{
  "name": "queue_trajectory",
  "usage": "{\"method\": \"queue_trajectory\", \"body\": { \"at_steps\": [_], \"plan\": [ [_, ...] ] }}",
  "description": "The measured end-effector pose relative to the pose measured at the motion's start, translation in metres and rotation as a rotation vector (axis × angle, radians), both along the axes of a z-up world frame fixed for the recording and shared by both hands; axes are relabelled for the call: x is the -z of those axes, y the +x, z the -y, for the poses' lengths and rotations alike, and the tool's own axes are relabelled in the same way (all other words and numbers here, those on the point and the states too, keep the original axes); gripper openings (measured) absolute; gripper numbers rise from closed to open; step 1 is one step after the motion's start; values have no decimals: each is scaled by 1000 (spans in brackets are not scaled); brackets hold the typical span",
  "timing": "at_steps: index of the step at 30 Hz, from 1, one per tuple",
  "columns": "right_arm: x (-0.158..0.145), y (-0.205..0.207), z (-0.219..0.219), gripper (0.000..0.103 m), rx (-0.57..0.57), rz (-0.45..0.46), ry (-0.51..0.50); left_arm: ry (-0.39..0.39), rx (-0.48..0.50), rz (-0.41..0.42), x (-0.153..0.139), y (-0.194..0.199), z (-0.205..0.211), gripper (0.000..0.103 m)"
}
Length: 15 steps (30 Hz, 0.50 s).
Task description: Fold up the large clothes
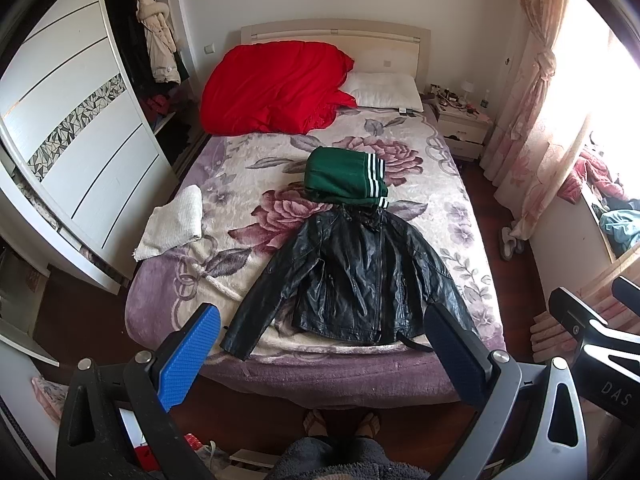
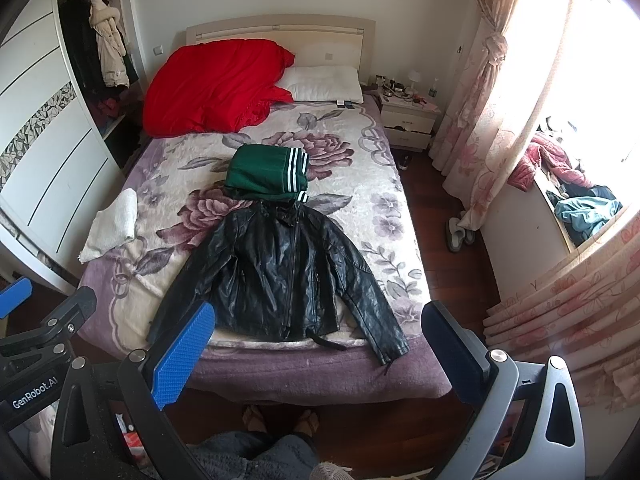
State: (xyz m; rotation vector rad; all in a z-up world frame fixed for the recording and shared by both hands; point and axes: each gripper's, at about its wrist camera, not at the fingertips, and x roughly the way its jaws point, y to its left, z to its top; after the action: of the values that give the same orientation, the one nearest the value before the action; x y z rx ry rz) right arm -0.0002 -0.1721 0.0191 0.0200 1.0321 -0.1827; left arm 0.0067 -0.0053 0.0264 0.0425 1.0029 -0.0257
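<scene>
The black leather jacket (image 1: 352, 280) (image 2: 280, 272) is spread flat, front up and zipped, on the near half of the bed (image 1: 460, 208) (image 2: 380, 184), its hem close to the foot edge and its collar pointing toward the headboard; both sleeves are angled outward and down, the cuffs reaching the bed's near edge, and a dark strap is seen trailing from the hem. The bed itself is covered by a floral blanket in cream and purple. Against the headboard, on the left, a bulky red duvet (image 1: 272, 88) (image 2: 216, 88) is heaped, and a white pillow (image 1: 384, 90) (image 2: 326, 83) is partly tucked under its right side. A folded green garment with white stripes (image 1: 344, 178) (image 2: 266, 174) is placed just beyond the jacket's collar, touching or nearly touching it. A folded white towel (image 1: 176, 224) (image 2: 112, 222) is laid near the bed's left edge, apart from the jacket. A white wardrobe (image 1: 80, 128) (image 2: 44, 128) is seen on the left, a bedside cabinet (image 1: 464, 124) (image 2: 408, 116) on the right, and a tied floral curtain (image 1: 532, 128) (image 2: 484, 112) by the window. The left gripper (image 1: 320, 352) is held above the foot of the bed, its jaws spread wide with nothing between them; the right gripper (image 2: 316, 354) is held likewise, jaws released and empty, and each is clear of the jacket.
</scene>
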Motion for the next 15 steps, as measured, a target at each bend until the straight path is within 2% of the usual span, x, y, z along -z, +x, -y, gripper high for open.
{"method": "queue_trajectory", "body": {
  "at_steps": [11,15],
  "plan": [
    [-6,11,-1,103,29,-2,34,15,-3,19,-1,13,5,103],
    [25,36,24,103,152,-31,105,51,-27,61,25,45,3,103]
  ]
}}
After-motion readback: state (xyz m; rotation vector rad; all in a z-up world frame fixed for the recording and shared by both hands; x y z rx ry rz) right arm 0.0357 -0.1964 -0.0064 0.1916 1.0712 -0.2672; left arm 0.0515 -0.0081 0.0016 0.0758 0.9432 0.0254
